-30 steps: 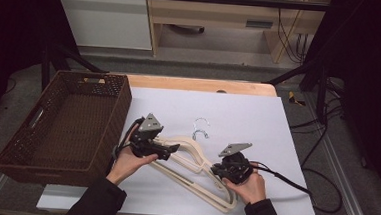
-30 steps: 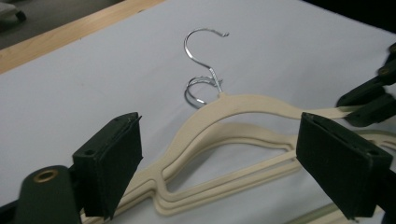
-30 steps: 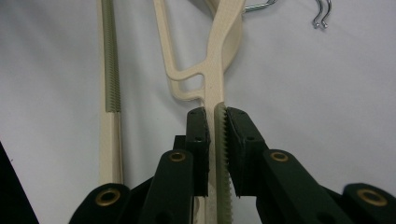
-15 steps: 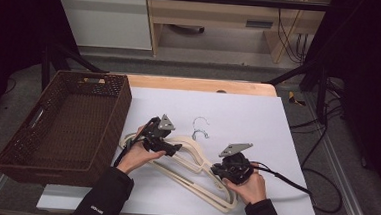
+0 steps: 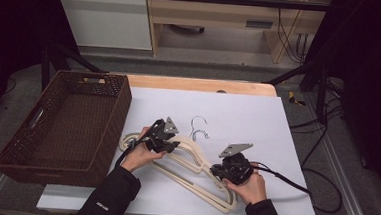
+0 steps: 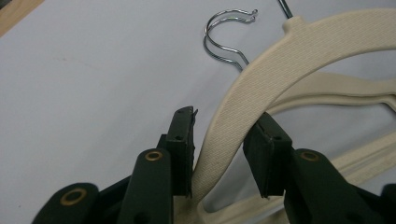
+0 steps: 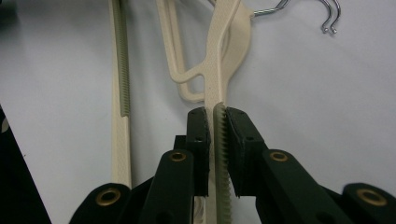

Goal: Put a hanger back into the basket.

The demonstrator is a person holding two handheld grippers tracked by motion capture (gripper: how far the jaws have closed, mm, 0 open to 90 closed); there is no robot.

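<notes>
- White table holds everything; a brown woven basket sits empty at its left edge.
- Cream hangers lie stacked beside it, not yet inside.
- Right gripper pinches one ridged arm tight.
- Left gripper has been closing around a curved shoulder, one pad touching.
- Silver hooks curl together.

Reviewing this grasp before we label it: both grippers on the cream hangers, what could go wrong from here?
1. The left gripper has just been closing on a hanger shoulder, which sits against one jaw with a gap at the other; it may slip or twist.
2. The two cream hangers overlap, hooks side by side; lifting one could drag the other.
3. The right gripper is shut edge-on on a thin ridged hanger arm; that could pivot when lifted.
</notes>
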